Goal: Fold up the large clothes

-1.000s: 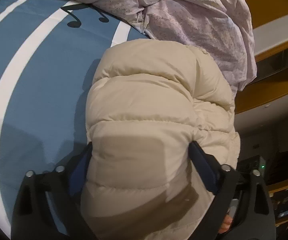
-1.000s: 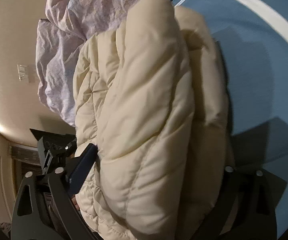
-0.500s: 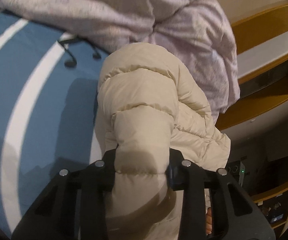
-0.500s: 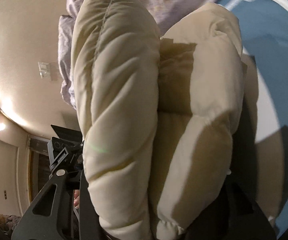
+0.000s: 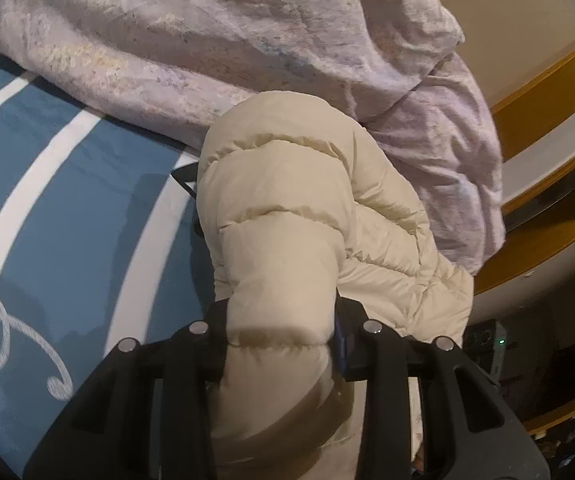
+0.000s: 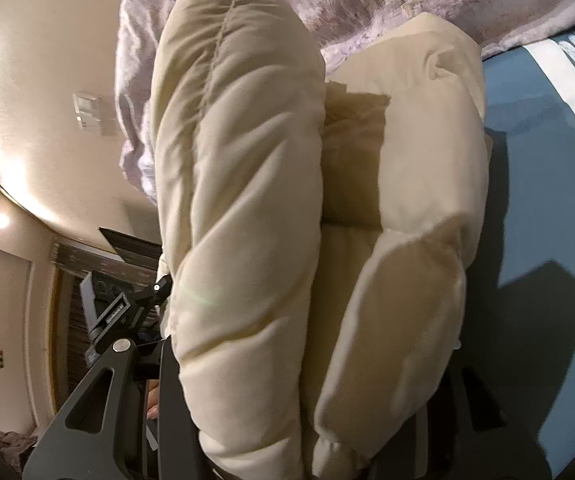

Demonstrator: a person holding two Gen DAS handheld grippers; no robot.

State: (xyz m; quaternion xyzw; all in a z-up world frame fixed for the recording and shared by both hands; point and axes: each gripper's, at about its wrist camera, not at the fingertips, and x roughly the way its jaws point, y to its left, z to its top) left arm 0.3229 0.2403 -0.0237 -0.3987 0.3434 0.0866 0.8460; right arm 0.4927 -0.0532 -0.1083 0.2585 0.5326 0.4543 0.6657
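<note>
Since the frame a second earlier, both grippers have closed from a wide spread onto the cream puffer jacket (image 5: 287,216) and raised it off the bedspread; the lilac duvet now fills more of the upper field in the left wrist view. Left gripper (image 5: 281,336): jaws pinch one quilted roll of the jacket from both sides, the padding bulging above and below the pads; the fingers (image 5: 215,340) press into the fabric at the roll's 9 o'clock side, and a blue pad shows at its 3 o'clock side. Right gripper (image 6: 311,408): jaws clamp a thicker bundle of two padded folds; one black finger is visible at 8 o'clock, the other is mostly hidden behind the fabric at 4 o'clock. In the left wrist view the jacket runs from the jaws at 6 o'clock up to the frame centre, its far end lying against the lilac duvet (image 5: 215,40) at 12 o'clock; the blue bedspread (image 5: 67,208) with white stripes occupies the 9 o'clock sector; wooden shelving (image 5: 547,92) sits at 3 o'clock. In the right wrist view the jacket fills the centre from 6 to 12 o'clock, one fold standing tall at 11 o'clock and a second fold at 1 o'clock; the bedspread lies at 3 o'clock; a wall switch (image 6: 87,112) is at 9 o'clock on the beige wall.
</note>
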